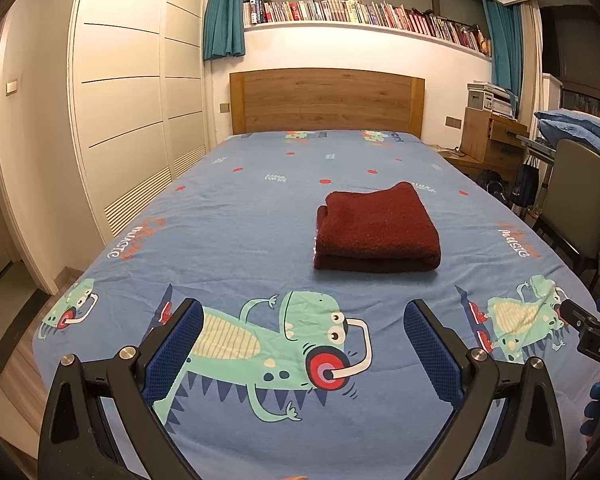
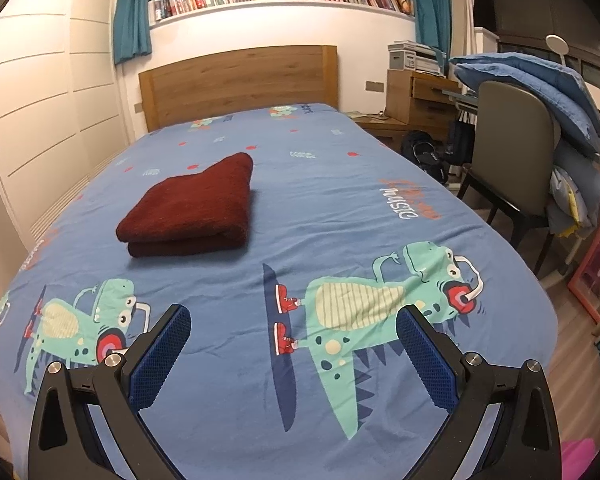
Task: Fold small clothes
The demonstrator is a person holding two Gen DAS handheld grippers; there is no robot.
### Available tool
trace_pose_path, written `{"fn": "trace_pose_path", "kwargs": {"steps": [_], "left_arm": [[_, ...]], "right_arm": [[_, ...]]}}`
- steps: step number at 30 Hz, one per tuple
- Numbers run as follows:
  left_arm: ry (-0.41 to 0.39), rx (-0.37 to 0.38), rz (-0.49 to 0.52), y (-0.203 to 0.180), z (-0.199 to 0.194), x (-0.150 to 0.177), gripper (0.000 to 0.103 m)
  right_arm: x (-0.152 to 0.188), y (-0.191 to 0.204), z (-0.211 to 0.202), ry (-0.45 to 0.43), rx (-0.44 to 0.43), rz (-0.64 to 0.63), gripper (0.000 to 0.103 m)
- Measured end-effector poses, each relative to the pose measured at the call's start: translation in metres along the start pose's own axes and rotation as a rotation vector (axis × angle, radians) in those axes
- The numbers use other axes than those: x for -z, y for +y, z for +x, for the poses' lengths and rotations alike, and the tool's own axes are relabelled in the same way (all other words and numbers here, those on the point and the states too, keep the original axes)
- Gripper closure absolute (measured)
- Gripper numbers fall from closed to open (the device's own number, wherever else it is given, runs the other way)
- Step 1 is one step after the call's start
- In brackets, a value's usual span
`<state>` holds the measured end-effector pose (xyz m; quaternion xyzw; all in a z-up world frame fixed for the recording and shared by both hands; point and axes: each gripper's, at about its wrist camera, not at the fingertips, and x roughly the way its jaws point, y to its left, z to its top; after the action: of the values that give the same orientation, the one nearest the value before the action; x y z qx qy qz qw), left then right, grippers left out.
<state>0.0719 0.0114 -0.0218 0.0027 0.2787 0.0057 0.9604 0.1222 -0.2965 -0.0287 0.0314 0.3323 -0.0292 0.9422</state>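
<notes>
A dark red garment (image 1: 376, 230) lies folded into a neat thick rectangle on the blue dinosaur-print bedsheet (image 1: 236, 224), right of the bed's middle. It also shows in the right wrist view (image 2: 192, 208), to the left. My left gripper (image 1: 303, 312) is open and empty, held above the foot of the bed, well short of the garment. My right gripper (image 2: 293, 318) is open and empty too, above the bed's near edge, to the right of the garment. Part of the right gripper's body (image 1: 592, 332) shows at the left wrist view's right edge.
A wooden headboard (image 1: 326, 100) stands at the far end. White wardrobe doors (image 1: 136, 120) run along the left. A chair (image 2: 512, 152) piled with blue bedding (image 2: 540, 84) stands right of the bed, with a desk (image 2: 416, 96) behind it.
</notes>
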Motion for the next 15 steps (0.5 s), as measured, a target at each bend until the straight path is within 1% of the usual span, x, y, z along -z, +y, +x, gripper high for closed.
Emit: {"fn": "trace_pose_path", "kwargs": {"steps": [15], "left_arm": [[0.006,-0.006,0.009,-0.0019,0.0079,0.0033,0.004]], "right_arm": [[-0.0009,-0.0042,-0.0032,-0.013,0.011,0.007,0.0]]}}
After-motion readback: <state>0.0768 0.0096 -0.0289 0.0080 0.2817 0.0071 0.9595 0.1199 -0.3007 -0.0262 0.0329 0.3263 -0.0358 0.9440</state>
